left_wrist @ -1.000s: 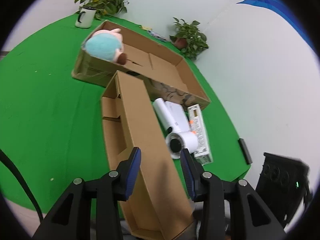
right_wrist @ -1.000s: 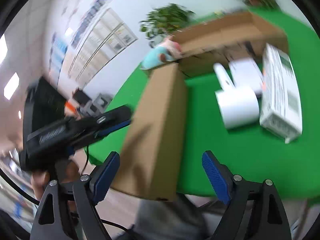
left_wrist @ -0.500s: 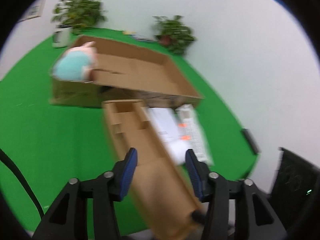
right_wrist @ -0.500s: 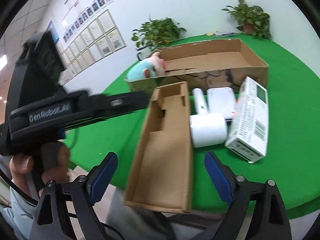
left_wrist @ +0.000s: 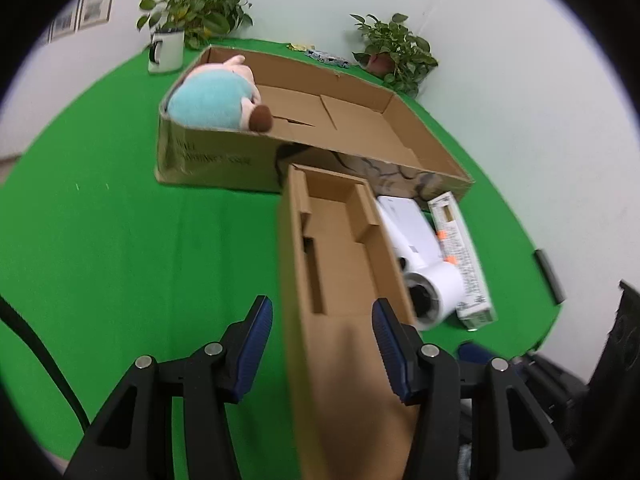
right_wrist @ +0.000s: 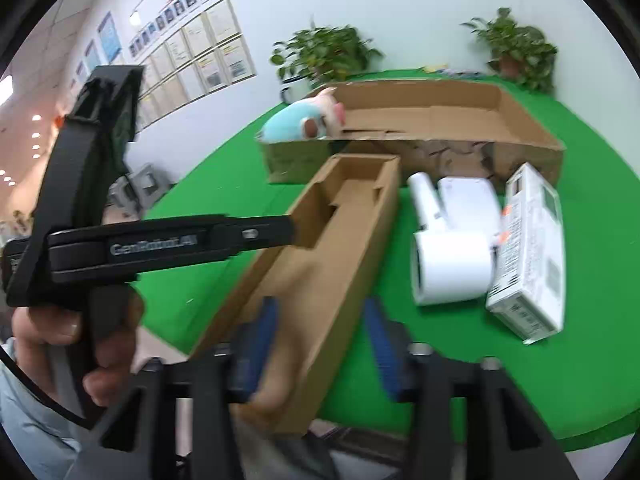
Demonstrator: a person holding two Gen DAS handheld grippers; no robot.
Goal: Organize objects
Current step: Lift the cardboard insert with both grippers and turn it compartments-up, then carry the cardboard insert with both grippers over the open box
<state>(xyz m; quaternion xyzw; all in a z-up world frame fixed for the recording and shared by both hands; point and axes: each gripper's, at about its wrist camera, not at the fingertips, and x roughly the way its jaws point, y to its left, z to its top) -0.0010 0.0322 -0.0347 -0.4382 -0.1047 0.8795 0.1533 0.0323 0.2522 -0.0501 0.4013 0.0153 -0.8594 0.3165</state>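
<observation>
A long narrow cardboard tray (left_wrist: pixel 340 272) lies on the green table (left_wrist: pixel 120 240), its near end over the table's front edge; it also shows in the right wrist view (right_wrist: pixel 320 248). My left gripper (left_wrist: pixel 322 332) is open, its fingers on either side of the tray's near part. My right gripper (right_wrist: pixel 320 336) is open and blurred, straddling the tray's near end. A white hair dryer (right_wrist: pixel 448 256) and a white carton (right_wrist: pixel 528 252) lie right of the tray. A big open cardboard box (left_wrist: pixel 320 128) behind holds a blue and pink plush toy (left_wrist: pixel 216 100).
Two potted plants (left_wrist: pixel 192 12) (left_wrist: pixel 392 48) stand at the table's far edge, the left one beside a white mug (left_wrist: pixel 164 52). A small dark object (left_wrist: pixel 548 276) lies by the right edge. The left gripper's handle and the holding hand (right_wrist: pixel 80 320) fill the right wrist view's left.
The right gripper's fingers have narrowed and moved in over the tray's near end. The left gripper has swung so that the tray now lies between its fingers.
</observation>
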